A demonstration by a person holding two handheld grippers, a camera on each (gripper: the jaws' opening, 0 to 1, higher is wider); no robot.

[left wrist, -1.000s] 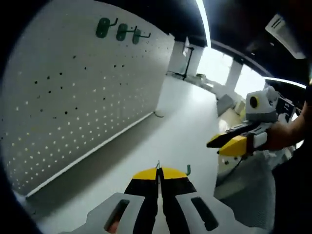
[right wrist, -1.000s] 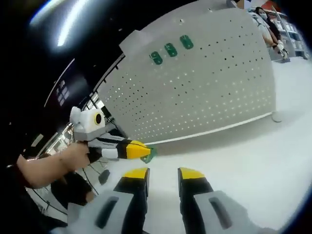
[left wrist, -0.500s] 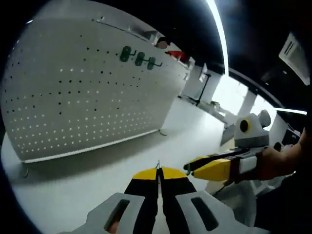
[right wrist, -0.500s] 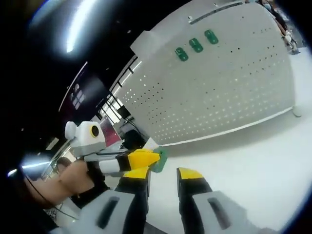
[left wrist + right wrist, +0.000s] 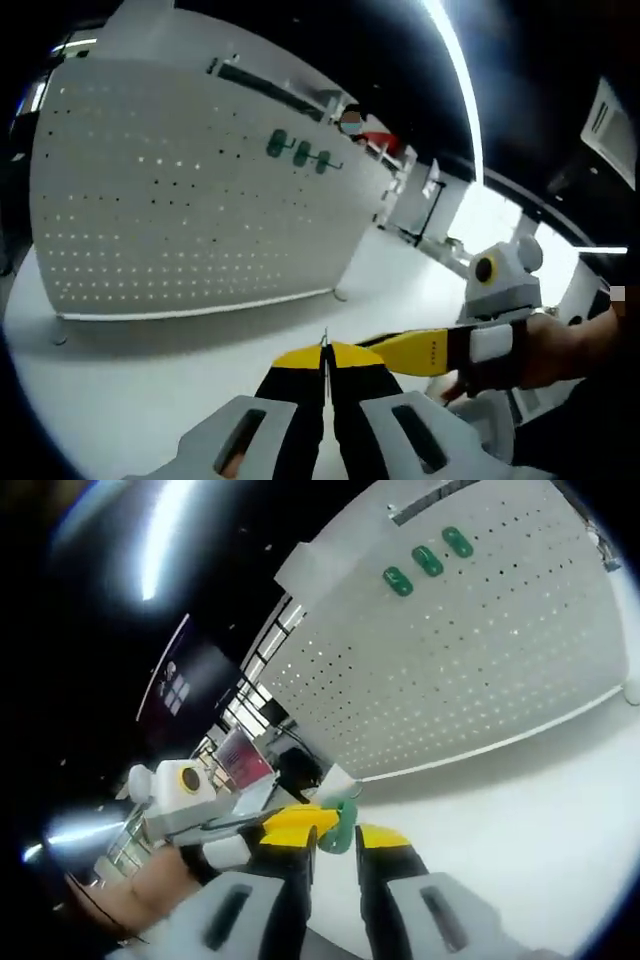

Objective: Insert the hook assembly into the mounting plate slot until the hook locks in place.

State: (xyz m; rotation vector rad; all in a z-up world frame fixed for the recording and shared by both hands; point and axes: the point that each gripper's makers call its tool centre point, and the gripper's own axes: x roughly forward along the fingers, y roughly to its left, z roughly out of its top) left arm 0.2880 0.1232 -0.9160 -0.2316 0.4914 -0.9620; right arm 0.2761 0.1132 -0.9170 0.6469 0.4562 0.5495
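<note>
A green hook [image 5: 341,825] with a thin metal prong is held in the air. My left gripper [image 5: 324,350] is shut on it, and the prong sticks up between the fingertips. In the right gripper view the left gripper [image 5: 300,817] reaches in from the left with the hook's green plate at its tip. My right gripper [image 5: 335,836] has its jaws drawn in against both sides of that plate. Its yellow jaws [image 5: 405,352] meet the left tips from the right. The white pegboard [image 5: 180,210] stands upright behind, with three green hooks [image 5: 300,155] near its top.
The pegboard [image 5: 480,670] stands on a white table [image 5: 130,390], with small feet along its lower edge. A person's hand [image 5: 560,350] holds the right gripper. Dark ceiling with strip lights is overhead, and bright windows lie beyond the table.
The two grippers have come together. The right gripper's jaws have narrowed around the green hook that the left gripper holds. Both cameras have swung, so the pegboard has shifted in the views.
</note>
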